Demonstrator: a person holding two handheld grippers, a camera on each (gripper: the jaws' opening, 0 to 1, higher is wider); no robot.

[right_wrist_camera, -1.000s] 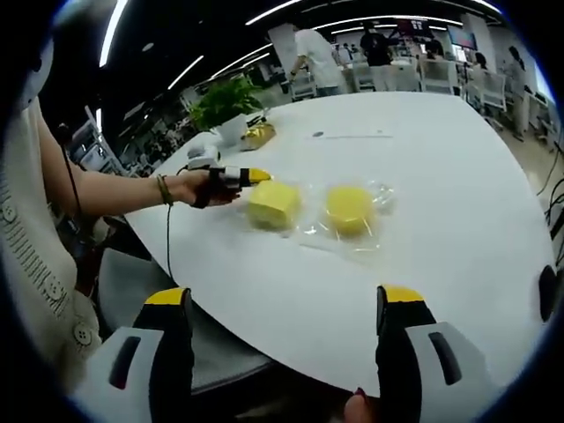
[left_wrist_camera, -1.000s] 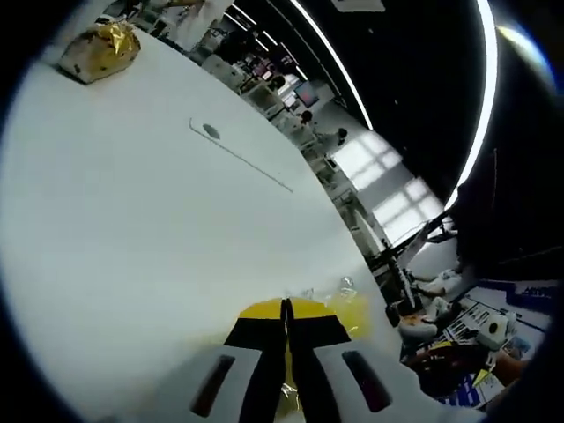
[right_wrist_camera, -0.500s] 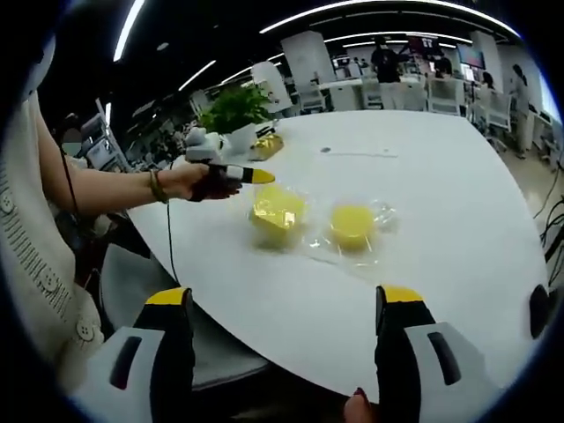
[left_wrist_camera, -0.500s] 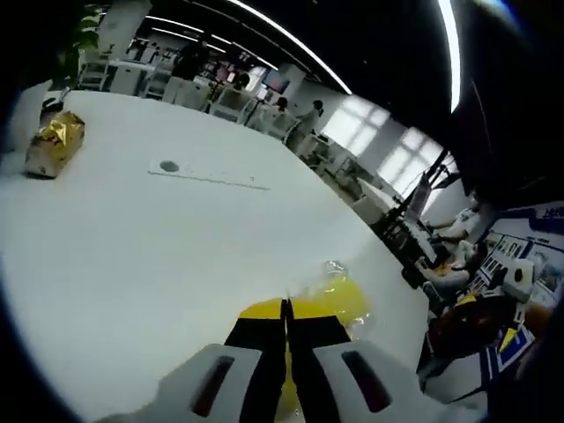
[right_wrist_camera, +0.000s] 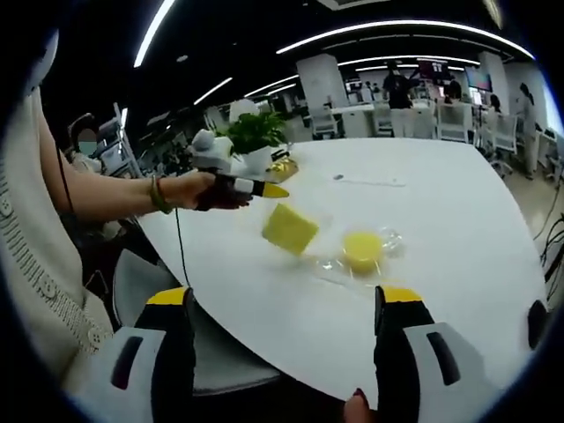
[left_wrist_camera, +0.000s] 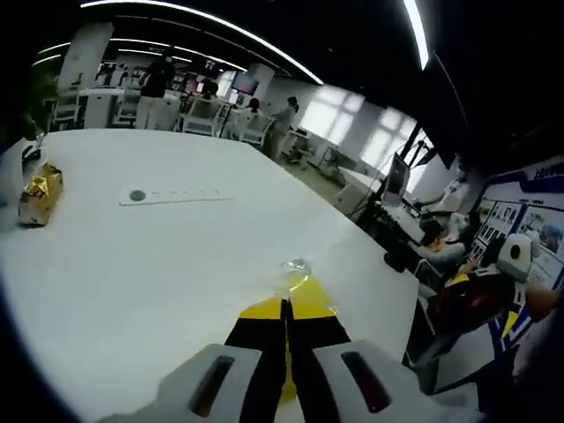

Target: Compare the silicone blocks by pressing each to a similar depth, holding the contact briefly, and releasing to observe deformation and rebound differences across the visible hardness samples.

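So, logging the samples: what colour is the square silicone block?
Yellow square silicone block, clearest in the right gripper view.

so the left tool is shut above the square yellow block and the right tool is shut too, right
Not quite. In the right gripper view the right tool is open, its two jaws standing far apart. The left tool is shut, above the square yellow block, as you said.

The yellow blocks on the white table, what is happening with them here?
A person holds a gripper in each hand. The left gripper, jaws shut, hovers just above the square yellow block, not pressing it. The round yellow block lies beside it in clear wrapping. The right gripper is open, held back near the table edge.
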